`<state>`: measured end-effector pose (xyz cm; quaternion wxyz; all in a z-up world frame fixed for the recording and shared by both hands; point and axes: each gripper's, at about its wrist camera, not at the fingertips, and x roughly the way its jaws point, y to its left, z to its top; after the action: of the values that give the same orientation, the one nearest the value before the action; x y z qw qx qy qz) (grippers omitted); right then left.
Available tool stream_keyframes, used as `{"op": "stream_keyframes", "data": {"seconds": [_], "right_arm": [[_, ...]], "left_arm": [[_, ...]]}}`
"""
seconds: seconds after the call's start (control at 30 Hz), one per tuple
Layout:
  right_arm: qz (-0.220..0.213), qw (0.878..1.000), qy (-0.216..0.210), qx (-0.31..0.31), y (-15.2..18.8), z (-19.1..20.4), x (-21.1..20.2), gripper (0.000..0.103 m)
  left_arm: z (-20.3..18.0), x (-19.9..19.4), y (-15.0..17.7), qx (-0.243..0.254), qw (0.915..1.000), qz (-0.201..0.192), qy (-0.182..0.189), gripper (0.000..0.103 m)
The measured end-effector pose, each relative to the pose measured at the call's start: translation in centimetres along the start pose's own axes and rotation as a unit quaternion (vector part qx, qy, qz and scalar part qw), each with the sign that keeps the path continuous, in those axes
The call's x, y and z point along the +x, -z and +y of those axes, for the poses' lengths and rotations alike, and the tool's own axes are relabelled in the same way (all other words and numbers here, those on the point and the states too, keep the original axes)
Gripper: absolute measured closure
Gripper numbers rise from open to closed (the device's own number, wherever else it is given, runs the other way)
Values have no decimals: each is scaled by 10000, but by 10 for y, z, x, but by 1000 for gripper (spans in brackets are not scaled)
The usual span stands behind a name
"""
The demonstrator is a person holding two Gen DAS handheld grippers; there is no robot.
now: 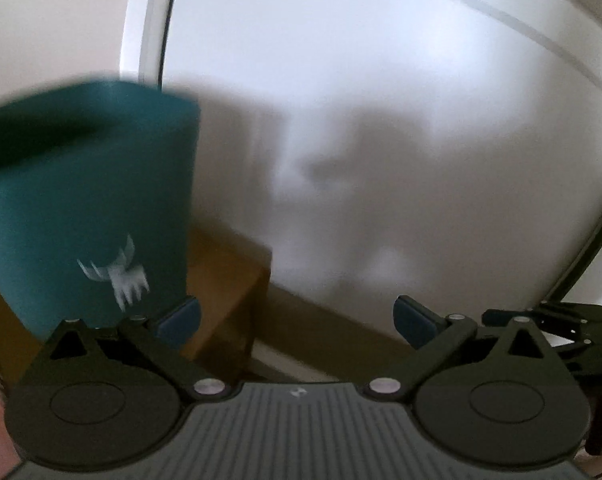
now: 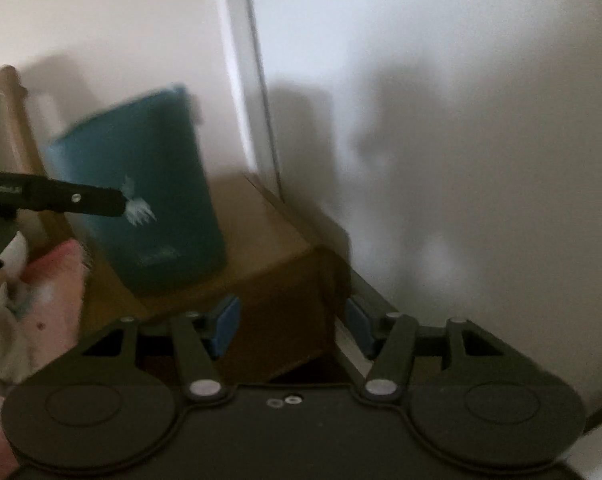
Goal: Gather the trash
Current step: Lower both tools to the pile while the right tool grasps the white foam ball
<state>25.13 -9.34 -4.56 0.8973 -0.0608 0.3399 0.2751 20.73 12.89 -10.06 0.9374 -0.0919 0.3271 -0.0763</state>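
A teal trash bin (image 1: 89, 200) with a white logo stands on a brown box (image 1: 229, 280) against a white wall. It also shows in the right wrist view (image 2: 149, 192), standing on the same box (image 2: 261, 248). My left gripper (image 1: 297, 322) is open and empty, its left finger close to the bin's lower right side. My right gripper (image 2: 291, 324) is open and empty, in front of the box's corner. The left gripper's finger (image 2: 81, 200) reaches in from the left in the right wrist view, in front of the bin. Both views are blurred. No trash item shows.
A white door frame (image 2: 253, 80) runs up behind the bin, with a white door or wall (image 2: 441, 140) to its right. A wooden frame (image 2: 5, 120) leans at the far left. The right gripper's body (image 1: 561, 332) shows at the left view's right edge.
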Motion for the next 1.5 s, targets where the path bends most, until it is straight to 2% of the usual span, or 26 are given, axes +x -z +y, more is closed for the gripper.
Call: {"op": "stream_keyframes", "data": {"seconds": [0.2,0.4,0.53,0.73,0.83,0.97,1.1,1.23,1.3,1.43,1.5], "right_arm": [[208,9990,142,359,58,-40,57,39],[874,9937,343,620,114,-67,135,36],[1276,9878,537,706,147,-86,177,36],[1802,9790,719,619,190,-94,238,36],[1934,9773,618,613,209,-94,263,36],[2403,9681,436,559,233,-92,299,36],[2753,9598,290,474,267,-123,307,37],[3123,9491,196,355,296,-124,335,37],[3253,9448,198,331,309,-124,351,37],[3401,9387,212,516,327,-131,370,37],[3426,9370,198,647,334,-134,380,37]], "left_arm": [[2,78,49,-107,9986,505,-78,0],[5,161,103,82,9943,1063,-46,0],[14,216,138,134,9884,1494,-225,0],[37,292,190,-269,9696,2406,-357,0],[47,324,221,-448,9545,2930,-317,0],[60,358,260,-632,9372,3409,-383,0],[76,395,304,-791,9183,3842,-536,0],[91,424,347,-773,9017,4181,-785,0],[99,432,364,-921,8943,4305,-800,0],[103,443,382,-1248,8883,4374,-636,0],[102,447,390,-1349,8826,4461,-621,0]]}}
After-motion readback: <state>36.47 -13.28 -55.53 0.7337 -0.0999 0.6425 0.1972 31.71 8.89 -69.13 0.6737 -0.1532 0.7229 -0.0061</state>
